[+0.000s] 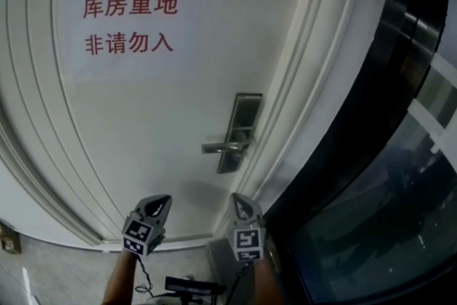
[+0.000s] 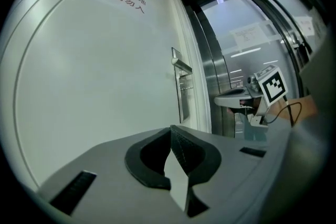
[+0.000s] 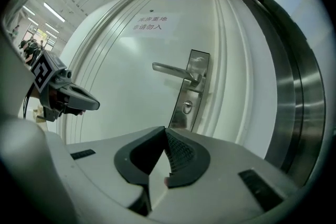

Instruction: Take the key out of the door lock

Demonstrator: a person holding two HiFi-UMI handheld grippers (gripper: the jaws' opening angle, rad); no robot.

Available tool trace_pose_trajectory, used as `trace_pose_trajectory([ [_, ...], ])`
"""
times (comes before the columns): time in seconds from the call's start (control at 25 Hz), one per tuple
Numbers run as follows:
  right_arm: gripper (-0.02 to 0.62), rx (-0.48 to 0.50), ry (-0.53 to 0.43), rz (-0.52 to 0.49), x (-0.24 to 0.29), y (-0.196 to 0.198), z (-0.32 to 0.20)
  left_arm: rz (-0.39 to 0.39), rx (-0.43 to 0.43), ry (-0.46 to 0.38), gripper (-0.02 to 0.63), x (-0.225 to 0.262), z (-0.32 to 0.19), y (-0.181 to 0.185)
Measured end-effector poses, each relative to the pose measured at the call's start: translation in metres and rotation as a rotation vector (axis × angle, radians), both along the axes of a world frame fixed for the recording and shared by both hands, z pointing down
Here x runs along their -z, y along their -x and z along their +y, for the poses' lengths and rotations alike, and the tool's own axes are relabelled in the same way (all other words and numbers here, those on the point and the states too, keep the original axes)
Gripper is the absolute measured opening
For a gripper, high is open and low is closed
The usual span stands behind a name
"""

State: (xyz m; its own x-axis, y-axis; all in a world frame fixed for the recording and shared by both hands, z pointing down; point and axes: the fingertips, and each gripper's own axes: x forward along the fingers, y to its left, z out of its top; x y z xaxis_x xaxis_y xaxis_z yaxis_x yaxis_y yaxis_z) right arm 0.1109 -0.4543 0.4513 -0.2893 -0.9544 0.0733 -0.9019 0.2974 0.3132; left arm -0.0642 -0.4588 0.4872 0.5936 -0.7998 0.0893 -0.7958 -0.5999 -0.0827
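A white door (image 1: pixel 164 118) carries a metal lock plate (image 1: pixel 241 126) with a lever handle (image 1: pixel 223 148) pointing left. In the right gripper view the round keyhole (image 3: pixel 187 107) sits on the plate below the handle (image 3: pixel 173 70); a key in it is too small to make out. From the side, the left gripper view shows a small stub (image 2: pixel 184 88) sticking out of the plate. My left gripper (image 1: pixel 160 201) and right gripper (image 1: pixel 238 198) hang below the lock, apart from the door. Both are shut with nothing visible between the pads (image 2: pixel 181 152) (image 3: pixel 178 153).
A paper sign with red characters (image 1: pixel 128 25) is stuck high on the door. The white door frame (image 1: pixel 303 103) runs right of the lock, then a dark metal and glass panel (image 1: pixel 378 175). A black device with cables (image 1: pixel 191 286) lies on the floor by my arms.
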Motion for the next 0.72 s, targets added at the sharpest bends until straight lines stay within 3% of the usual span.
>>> trace_pose_trajectory([
  [0.36,0.012,-0.018,-0.122,0.473,0.009,0.005,-0.021,0.007,0.007,0.008,0.009,-0.004,-0.007,0.011],
  [0.56,0.012,-0.096,-0.232,0.811,0.018,0.000,-0.034,0.013,0.007,0.008,0.008,-0.004,-0.008,0.014],
  [0.72,0.012,-0.129,-0.284,0.948,0.029,-0.004,-0.044,0.018,0.009,0.008,0.008,-0.003,-0.009,0.016],
])
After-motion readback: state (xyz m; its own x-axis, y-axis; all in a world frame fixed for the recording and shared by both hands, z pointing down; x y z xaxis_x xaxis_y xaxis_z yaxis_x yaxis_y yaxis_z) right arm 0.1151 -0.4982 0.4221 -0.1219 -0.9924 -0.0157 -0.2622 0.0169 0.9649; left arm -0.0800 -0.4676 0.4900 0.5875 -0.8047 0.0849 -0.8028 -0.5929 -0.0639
